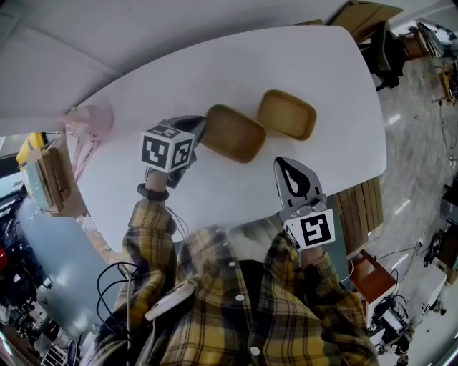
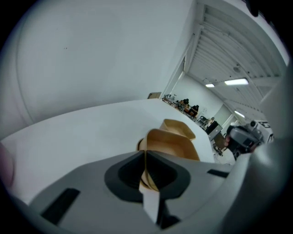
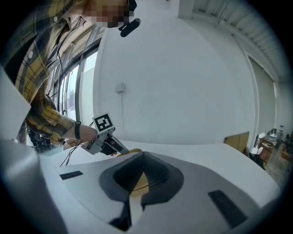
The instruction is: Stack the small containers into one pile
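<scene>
One far container (image 2: pixel 176 128) part-hidden | left fingers (image 2: pixel 122 176) grip near container (image 2: pixel 171 147) | right fingers (image 3: pixel 161 177) closed

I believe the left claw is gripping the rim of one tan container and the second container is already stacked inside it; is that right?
Not quite. The left claw does grip the rim of one tan container, but the second container is not stacked inside it. It sits beside it on the white table, as the head view shows.

place: workshop-lab | signs: cardboard box (image 1: pixel 366 16), equipment clutter (image 1: pixel 32 314), floor cables (image 1: pixel 431 246)
</scene>
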`<action>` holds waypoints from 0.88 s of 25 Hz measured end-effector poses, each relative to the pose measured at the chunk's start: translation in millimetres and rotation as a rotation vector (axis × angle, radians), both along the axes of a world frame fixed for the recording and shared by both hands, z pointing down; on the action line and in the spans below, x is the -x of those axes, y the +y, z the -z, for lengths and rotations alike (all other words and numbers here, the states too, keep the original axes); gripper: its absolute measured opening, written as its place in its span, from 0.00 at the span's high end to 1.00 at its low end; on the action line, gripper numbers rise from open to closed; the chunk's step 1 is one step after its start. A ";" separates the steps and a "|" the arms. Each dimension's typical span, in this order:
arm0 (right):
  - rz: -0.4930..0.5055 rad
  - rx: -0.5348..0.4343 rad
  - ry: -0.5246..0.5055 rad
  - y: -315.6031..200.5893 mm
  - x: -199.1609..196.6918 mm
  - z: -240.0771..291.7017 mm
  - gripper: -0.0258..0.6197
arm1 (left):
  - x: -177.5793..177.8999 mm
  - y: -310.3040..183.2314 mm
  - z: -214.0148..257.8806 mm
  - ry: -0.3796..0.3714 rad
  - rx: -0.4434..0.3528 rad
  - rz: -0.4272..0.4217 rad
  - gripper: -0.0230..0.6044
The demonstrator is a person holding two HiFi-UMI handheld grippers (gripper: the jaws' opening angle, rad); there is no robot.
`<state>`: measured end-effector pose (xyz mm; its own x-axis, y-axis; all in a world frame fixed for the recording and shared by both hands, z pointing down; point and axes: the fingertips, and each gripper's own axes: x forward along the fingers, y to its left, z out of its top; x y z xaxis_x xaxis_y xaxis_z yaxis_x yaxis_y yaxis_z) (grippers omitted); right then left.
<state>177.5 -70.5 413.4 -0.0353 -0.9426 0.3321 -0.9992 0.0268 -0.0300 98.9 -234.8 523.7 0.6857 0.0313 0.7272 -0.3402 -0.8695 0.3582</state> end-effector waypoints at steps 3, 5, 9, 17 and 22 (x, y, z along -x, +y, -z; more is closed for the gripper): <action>0.001 -0.003 -0.003 -5.1 -2.7 -0.3 0.94 | 0.7 -1.4 -7.3 -0.033 -0.028 -0.001 0.92; 0.000 -0.002 -0.005 -7.0 -5.2 -0.6 0.94 | -0.7 -0.8 -10.7 -0.051 -0.044 -0.009 0.92; -0.001 0.002 -0.009 -10.8 -7.7 -2.0 0.94 | -3.8 2.1 -18.6 -0.104 -0.090 -0.043 0.92; 0.006 0.005 -0.014 -15.5 -8.0 -6.5 0.94 | -6.0 9.5 -27.0 -0.230 -0.256 -0.141 0.92; 0.004 0.002 -0.013 -12.6 -10.0 -7.3 0.94 | -6.8 13.0 -29.9 -0.255 -0.330 -0.150 0.92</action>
<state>187.5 -83.1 420.7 -0.0434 -0.9417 0.3337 -0.9986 0.0307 -0.0434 105.7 -221.7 553.6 0.4889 -0.1457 0.8601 -0.2431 -0.9696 -0.0260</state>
